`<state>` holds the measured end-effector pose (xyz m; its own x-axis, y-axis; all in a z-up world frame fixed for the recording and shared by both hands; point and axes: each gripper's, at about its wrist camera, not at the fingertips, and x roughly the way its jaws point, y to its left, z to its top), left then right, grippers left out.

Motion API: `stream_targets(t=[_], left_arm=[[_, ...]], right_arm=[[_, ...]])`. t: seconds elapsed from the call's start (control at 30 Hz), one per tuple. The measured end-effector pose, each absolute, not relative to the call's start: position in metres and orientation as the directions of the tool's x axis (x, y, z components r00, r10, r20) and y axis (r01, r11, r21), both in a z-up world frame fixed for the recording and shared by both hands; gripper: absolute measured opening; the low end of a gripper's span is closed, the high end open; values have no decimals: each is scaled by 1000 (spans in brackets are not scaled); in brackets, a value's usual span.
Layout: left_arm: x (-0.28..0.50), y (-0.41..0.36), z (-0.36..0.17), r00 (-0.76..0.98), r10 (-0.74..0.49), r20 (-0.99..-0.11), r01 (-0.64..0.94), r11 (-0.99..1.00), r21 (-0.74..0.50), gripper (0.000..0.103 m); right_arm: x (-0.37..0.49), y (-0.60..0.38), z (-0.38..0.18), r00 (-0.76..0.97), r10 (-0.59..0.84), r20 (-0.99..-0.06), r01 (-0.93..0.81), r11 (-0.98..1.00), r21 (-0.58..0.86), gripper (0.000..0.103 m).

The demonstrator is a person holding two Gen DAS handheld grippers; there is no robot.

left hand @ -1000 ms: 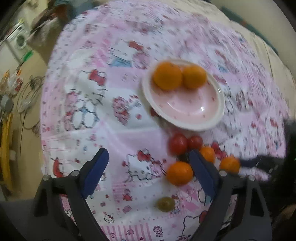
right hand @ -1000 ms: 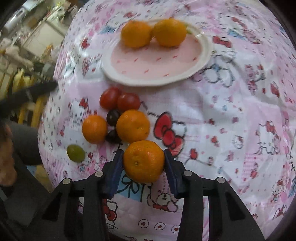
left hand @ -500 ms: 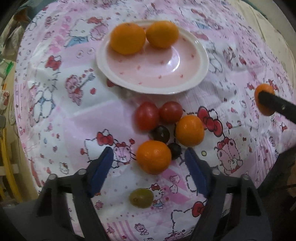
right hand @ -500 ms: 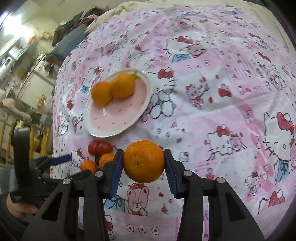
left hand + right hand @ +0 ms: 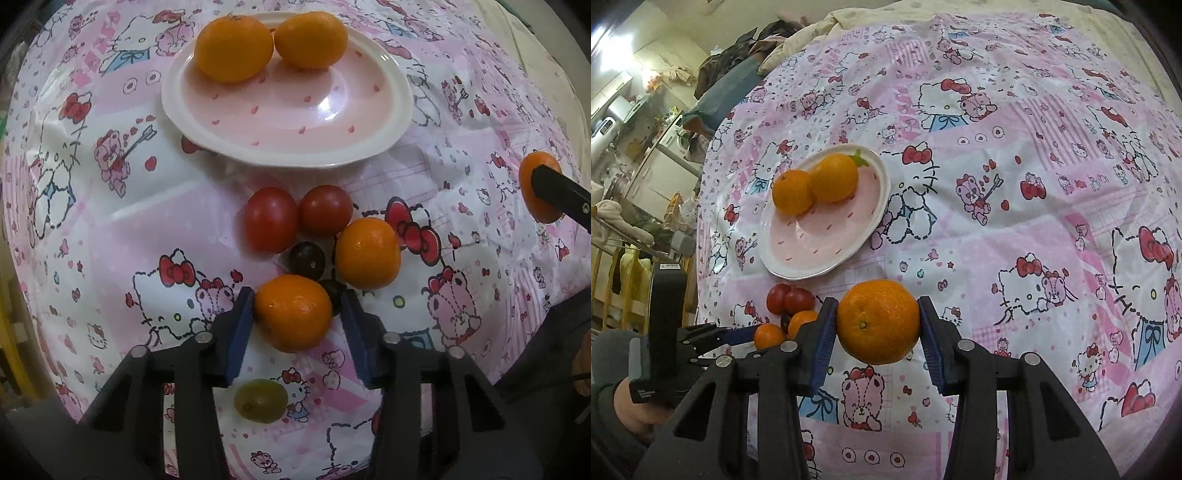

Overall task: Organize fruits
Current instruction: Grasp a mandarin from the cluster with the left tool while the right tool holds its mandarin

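Closing on one mandarin while another hangs clamped above the cloth.

Left gripper (image 5: 297,314), its jaws just narrowed, brackets a tabletop mandarin (image 5: 293,312): the left pad touches, the right shows a sliver of gap. Beyond the tips lie two tomatoes (image 5: 271,219); a green grape (image 5: 260,400) sits behind them. Only the right wrist view shows the right gripper (image 5: 878,321) squeezing its lifted mandarin (image 5: 878,321), the plate (image 5: 798,267) ahead-left.
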<state>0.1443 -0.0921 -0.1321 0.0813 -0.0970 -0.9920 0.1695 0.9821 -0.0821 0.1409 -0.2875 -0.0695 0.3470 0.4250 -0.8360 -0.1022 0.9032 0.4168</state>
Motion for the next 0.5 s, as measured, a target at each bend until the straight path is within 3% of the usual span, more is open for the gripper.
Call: stream_targets(t=[0.5], left_arm=[[128, -71, -105, 141, -88, -986, 146, 987, -67, 35]], right_arm=[[141, -281, -70, 337, 428, -839, -114, 903, 415, 45]])
